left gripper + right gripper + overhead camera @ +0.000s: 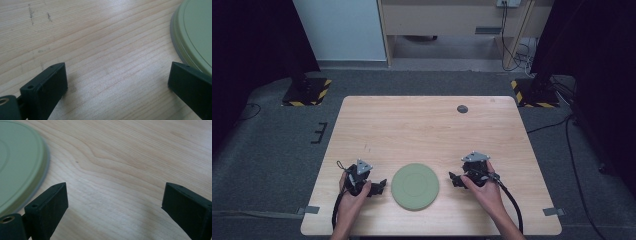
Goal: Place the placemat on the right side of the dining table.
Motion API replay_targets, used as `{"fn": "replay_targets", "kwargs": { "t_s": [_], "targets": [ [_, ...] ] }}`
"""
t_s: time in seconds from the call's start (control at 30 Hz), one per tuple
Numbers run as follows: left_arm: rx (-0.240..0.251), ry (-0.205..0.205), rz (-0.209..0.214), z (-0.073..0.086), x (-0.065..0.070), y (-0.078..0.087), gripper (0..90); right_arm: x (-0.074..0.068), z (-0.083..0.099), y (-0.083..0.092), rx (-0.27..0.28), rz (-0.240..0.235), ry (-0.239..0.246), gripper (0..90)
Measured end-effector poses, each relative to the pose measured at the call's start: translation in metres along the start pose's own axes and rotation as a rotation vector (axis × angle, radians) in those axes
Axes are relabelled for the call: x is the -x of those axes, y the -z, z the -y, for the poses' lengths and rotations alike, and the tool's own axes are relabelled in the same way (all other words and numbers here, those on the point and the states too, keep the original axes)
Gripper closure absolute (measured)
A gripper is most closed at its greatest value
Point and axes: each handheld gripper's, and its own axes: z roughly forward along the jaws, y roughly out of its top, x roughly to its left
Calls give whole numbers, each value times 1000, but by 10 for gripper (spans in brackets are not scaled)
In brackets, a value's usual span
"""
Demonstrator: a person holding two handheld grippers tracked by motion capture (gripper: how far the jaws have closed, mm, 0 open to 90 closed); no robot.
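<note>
Plate (415,186) between grippers (rim free).

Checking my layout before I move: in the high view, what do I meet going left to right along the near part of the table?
Left claw with jaws apart → green round plate lying flat on the wooden table → right claw, jaws apart too, holding nothing.

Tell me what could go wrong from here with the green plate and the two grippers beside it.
The green plate lies flat and low on the table, so open jaws may slide over its thin rim rather than grip it. It also sits near the table's front edge; a push from the left gripper or right gripper could nudge it toward the person and off.
</note>
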Motion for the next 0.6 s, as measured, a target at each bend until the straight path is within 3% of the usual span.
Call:
{"fn": "replay_targets", "kwargs": {
  "t_s": [0.3, 0.4, 0.6],
  "targets": [
    [44, -15, 18, -6, 7, 14, 24, -22, 3, 18, 47, -93, 69, 86],
    [68, 15, 36, -10, 10, 19, 29, -31, 2, 23, 64, -108, 98, 87],
    [95, -3, 59, -2, 22, 31, 30, -44, 4, 24, 71, -119, 138, 81]
  ]
}}
